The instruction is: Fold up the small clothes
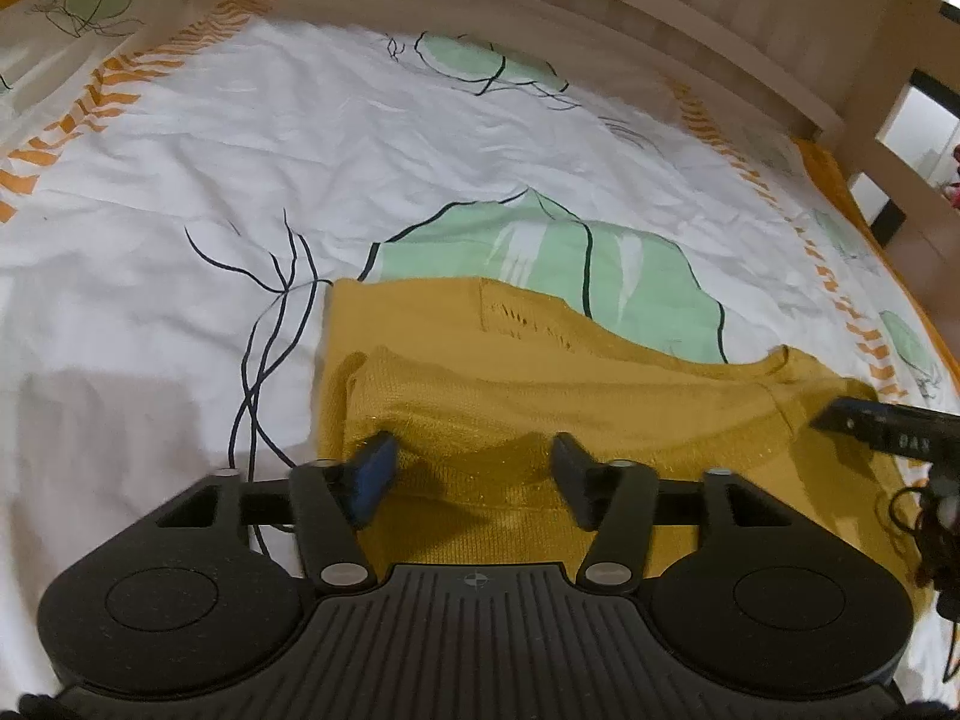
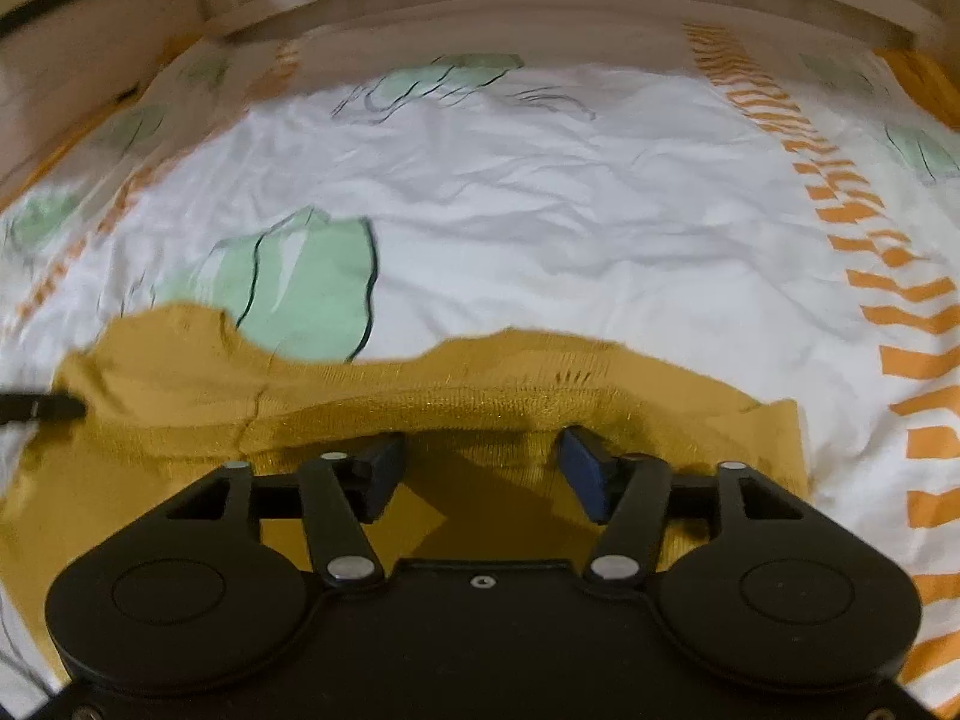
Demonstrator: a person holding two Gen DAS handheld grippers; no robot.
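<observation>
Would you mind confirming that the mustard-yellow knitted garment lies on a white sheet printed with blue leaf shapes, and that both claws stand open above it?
Not quite: the leaf shapes are pale green, not blue, as the left wrist view shows plainly. The rest holds: the mustard-yellow knitted garment lies on the white sheet, and the left claw and right claw both stand open above it.

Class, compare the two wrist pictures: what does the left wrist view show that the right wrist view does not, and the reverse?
Only the left wrist view shows the left gripper up close, jaws apart, and the garment's left edge.
Only the right wrist view shows the right gripper up close, jaws apart, and the garment's right corner.
Both show the mustard knit garment lying on the white printed bedsheet before the wooden bed frame.
</observation>
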